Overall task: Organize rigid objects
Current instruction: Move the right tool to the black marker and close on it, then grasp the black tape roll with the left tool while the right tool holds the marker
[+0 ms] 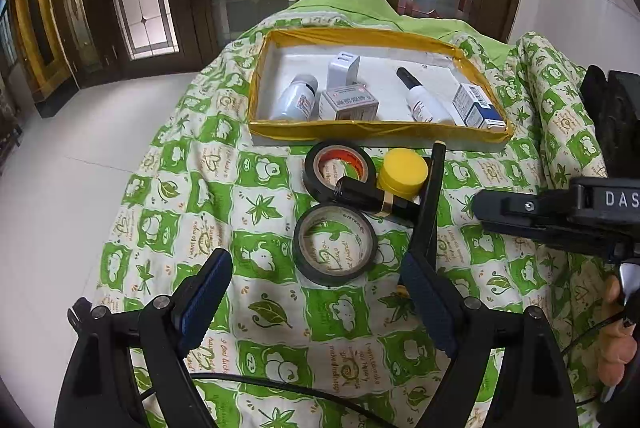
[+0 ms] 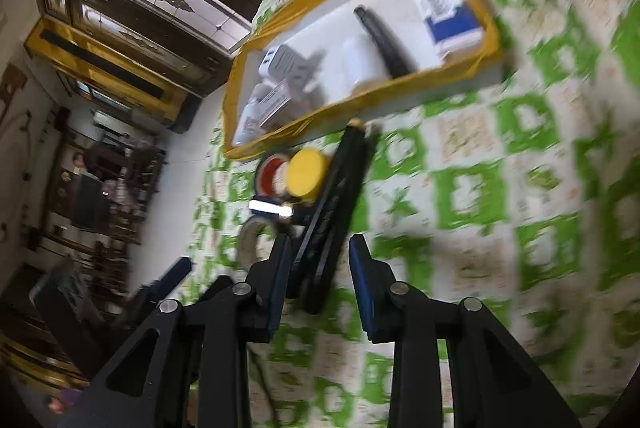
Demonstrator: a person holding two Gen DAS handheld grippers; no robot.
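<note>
On the green-patterned cloth lie two black tape rolls (image 1: 335, 246) (image 1: 340, 167), a yellow-capped jar (image 1: 403, 171), a short black tube with a gold band (image 1: 372, 197) and a long black stick (image 1: 430, 203). My left gripper (image 1: 314, 266) is open wide just in front of the nearer tape roll, holding nothing. My right gripper (image 2: 320, 244) is narrowly open. In its blurred view the black stick (image 2: 328, 211) shows between its fingers, with a gap on the right side. In the left wrist view the right gripper (image 1: 478, 205) sits just right of the stick, apart from it.
A white tray with a yellow taped rim (image 1: 376, 131) stands behind the loose items. It holds a small bottle (image 1: 296, 97), a white charger (image 1: 342, 69), two boxes and a marker (image 1: 420, 95). The cloth falls off to white floor on the left, with wooden glass doors behind.
</note>
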